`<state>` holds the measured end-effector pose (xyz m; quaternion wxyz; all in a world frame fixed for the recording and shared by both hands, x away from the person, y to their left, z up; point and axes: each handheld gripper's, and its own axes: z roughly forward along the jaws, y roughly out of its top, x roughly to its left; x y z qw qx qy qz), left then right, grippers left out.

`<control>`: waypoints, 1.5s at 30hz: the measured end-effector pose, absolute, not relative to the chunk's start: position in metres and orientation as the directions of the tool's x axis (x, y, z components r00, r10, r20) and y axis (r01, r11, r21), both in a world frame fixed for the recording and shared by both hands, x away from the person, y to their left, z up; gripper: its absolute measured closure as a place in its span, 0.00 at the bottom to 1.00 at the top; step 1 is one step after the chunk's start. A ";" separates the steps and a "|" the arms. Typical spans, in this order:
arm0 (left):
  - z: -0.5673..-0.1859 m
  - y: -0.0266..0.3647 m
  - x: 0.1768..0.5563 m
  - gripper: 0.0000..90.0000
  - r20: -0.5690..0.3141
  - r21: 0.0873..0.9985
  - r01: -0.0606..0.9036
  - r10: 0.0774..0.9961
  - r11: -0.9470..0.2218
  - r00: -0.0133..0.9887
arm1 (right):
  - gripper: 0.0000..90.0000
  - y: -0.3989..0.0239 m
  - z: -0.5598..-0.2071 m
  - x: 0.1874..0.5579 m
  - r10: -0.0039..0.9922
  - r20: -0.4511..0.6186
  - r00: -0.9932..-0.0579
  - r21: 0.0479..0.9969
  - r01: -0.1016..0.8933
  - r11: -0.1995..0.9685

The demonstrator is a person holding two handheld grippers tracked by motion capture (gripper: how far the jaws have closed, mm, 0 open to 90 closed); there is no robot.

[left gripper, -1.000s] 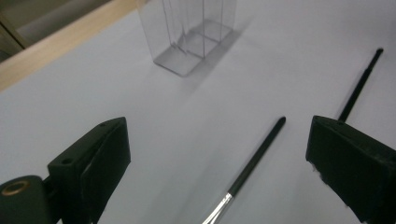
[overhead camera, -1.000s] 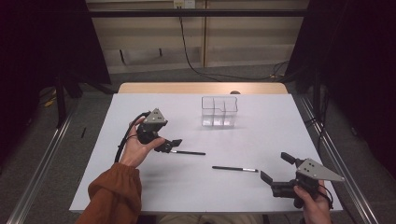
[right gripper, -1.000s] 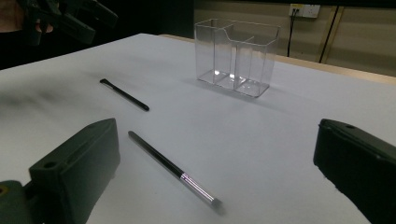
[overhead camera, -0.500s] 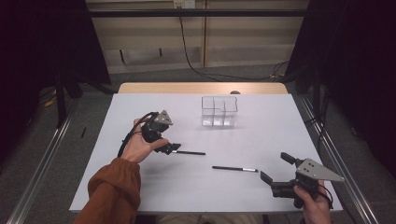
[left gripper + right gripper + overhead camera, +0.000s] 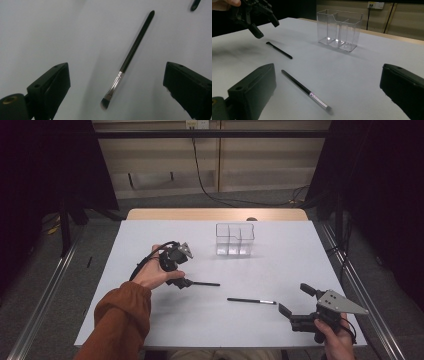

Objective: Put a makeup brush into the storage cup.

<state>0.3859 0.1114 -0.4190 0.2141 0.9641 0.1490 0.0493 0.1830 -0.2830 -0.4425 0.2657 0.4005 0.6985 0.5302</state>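
Organizer: clear plastic organizer (image 5: 235,240) stood toward the far middle of the white table (image 5: 280,275), split into compartments, all looking empty.
Near brush: a black-handled brush (image 5: 251,301) with a silver ferrule lay flat between the two grippers, well short of the organizer, touching nothing.
Left brush: a second black brush (image 5: 202,283) lay flat beside the left gripper, its bristle end under the jaws in the left gripper view.
Left gripper: left gripper (image 5: 177,281) was held over that brush's end, jaws spread wide, pinching nothing.
Right gripper: right gripper (image 5: 296,300) sat at the near right corner, jaws spread, empty.
Obstructions: bare tabletop lay between brushes and organizer.
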 end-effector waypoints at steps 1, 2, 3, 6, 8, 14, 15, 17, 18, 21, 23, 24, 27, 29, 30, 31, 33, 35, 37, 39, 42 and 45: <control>-0.420 0.110 0.386 0.08 0.034 0.419 0.261 0.303 -0.870 0.952 | 0.00 -0.283 -0.442 0.183 0.841 0.053 -0.538 0.953 0.278 0.117; -0.421 0.108 0.386 0.08 0.036 0.411 0.264 0.305 -0.872 0.952 | 0.00 -0.283 -0.443 0.183 0.842 0.051 -0.537 0.954 0.276 0.119; -0.422 0.107 0.386 0.08 0.035 0.401 0.260 0.298 -0.878 0.954 | 0.00 -0.283 -0.442 0.183 0.842 0.054 -0.537 0.953 0.279 0.116; -0.425 0.104 0.387 0.10 0.045 0.389 0.247 0.286 -0.887 0.957 | 0.00 -0.283 -0.443 0.183 0.842 0.054 -0.537 0.953 0.279 0.116; -0.429 0.102 0.388 0.10 0.038 0.373 0.244 0.278 -0.895 0.960 | 0.00 -0.283 -0.443 0.183 0.841 0.055 -0.538 0.953 0.279 0.116; -0.431 0.101 0.391 0.13 0.054 0.351 0.207 0.240 -0.913 0.969 | 0.00 -0.284 -0.443 0.183 0.842 0.057 -0.537 0.954 0.279 0.114; -0.433 0.101 0.391 0.13 0.049 0.352 0.209 0.241 -0.913 0.969 | 0.00 -0.284 -0.443 0.183 0.842 0.056 -0.537 0.953 0.279 0.114; -0.435 0.100 0.391 0.14 0.044 0.343 0.210 0.239 -0.916 0.970 | 0.00 -0.284 -0.443 0.182 0.841 0.056 -0.537 0.953 0.279 0.115; -0.436 0.099 0.392 0.14 0.031 0.336 0.219 0.243 -0.916 0.970 | 0.00 -0.284 -0.442 0.182 0.842 0.055 -0.537 0.954 0.278 0.115; -0.440 0.096 0.392 0.15 0.019 0.295 0.214 0.230 -0.931 0.973 | 0.00 -0.284 -0.443 0.182 0.842 0.053 -0.538 0.953 0.279 0.118; -0.443 0.094 0.391 0.18 0.021 0.281 0.219 0.234 -0.934 0.972 | 0.00 -0.284 -0.443 0.183 0.842 0.054 -0.538 0.953 0.280 0.118; -0.443 0.093 0.392 0.18 0.024 0.268 0.210 0.224 -0.940 0.974 | 0.00 -0.284 -0.443 0.183 0.841 0.054 -0.538 0.953 0.280 0.118; -0.443 0.094 0.393 0.18 -0.026 0.290 0.199 0.200 -0.936 0.980 | 0.00 -0.284 -0.443 0.183 0.842 0.054 -0.538 0.953 0.279 0.117; -0.445 0.091 0.391 0.18 -0.009 0.297 0.210 0.217 -0.932 0.976 | 0.00 -0.284 -0.443 0.182 0.842 0.054 -0.536 0.953 0.279 0.117; -0.446 0.090 0.391 0.18 -0.019 0.279 0.205 0.208 -0.938 0.978 | 0.00 -0.284 -0.443 0.182 0.843 0.055 -0.536 0.953 0.280 0.116; -0.447 0.089 0.391 0.19 -0.014 0.270 0.196 0.200 -0.943 0.980 | 0.00 -0.284 -0.443 0.183 0.843 0.056 -0.535 0.953 0.281 0.116; -0.449 0.088 0.392 0.26 -0.031 0.257 0.186 0.184 -0.948 0.982 | 0.00 -0.284 -0.443 0.183 0.843 0.055 -0.536 0.952 0.282 0.117; -0.452 0.087 0.394 0.37 -0.048 0.254 0.195 0.189 -0.947 0.981 | 0.00 -0.284 -0.443 0.183 0.843 0.054 -0.535 0.952 0.282 0.117; -0.450 0.086 0.397 0.38 -0.047 0.235 0.182 0.176 -0.955 0.983 | 0.00 -0.284 -0.443 0.183 0.844 0.056 -0.534 0.952 0.283 0.116; -0.451 0.085 0.397 0.40 -0.057 0.229 0.186 0.178 -0.955 0.982 | 0.00 -0.283 -0.443 0.183 0.845 0.060 -0.532 0.952 0.286 0.112; -0.450 0.085 0.399 0.44 -0.057 0.223 0.187 0.178 -0.957 0.982 | 0.00 -0.284 -0.443 0.183 0.846 0.066 -0.529 0.951 0.289 0.106; -0.449 0.084 0.401 0.51 -0.053 0.213 0.206 0.199 -0.955 0.979 | 0.00 -0.284 -0.443 0.183 0.844 0.059 -0.533 0.952 0.285 0.114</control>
